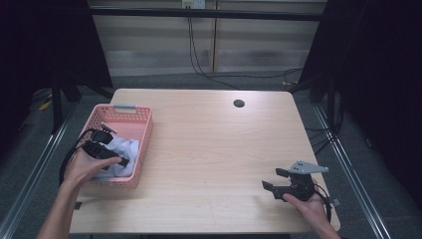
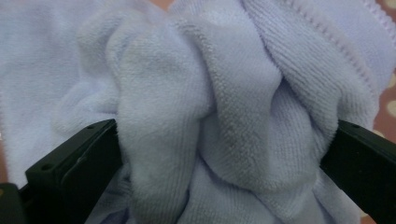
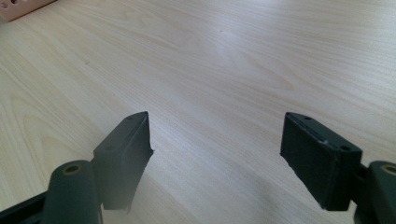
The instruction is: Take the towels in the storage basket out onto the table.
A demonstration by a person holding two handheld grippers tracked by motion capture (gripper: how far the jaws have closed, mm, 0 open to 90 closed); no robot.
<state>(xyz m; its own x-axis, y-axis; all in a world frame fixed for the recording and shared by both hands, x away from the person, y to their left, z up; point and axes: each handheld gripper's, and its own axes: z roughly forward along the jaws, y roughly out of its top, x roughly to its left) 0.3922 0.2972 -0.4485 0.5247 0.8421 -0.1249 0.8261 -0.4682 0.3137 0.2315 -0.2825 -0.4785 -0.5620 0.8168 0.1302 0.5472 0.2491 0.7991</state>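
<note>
Left tool [image 1: 115,158] reaches into basket [image 1: 144,130], jaws spread around towel [image 2: 224,107]; right tool [image 1: 272,185] rests spread.

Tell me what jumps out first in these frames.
The pink basket at the table's left edge draws the eye, with a pale lilac towel bunched inside it. The left hand-held gripper is down in the basket, its jaws wide on either side of a thick fold of that towel. The right hand-held gripper sits open over bare wood near the table's front right corner.
</note>
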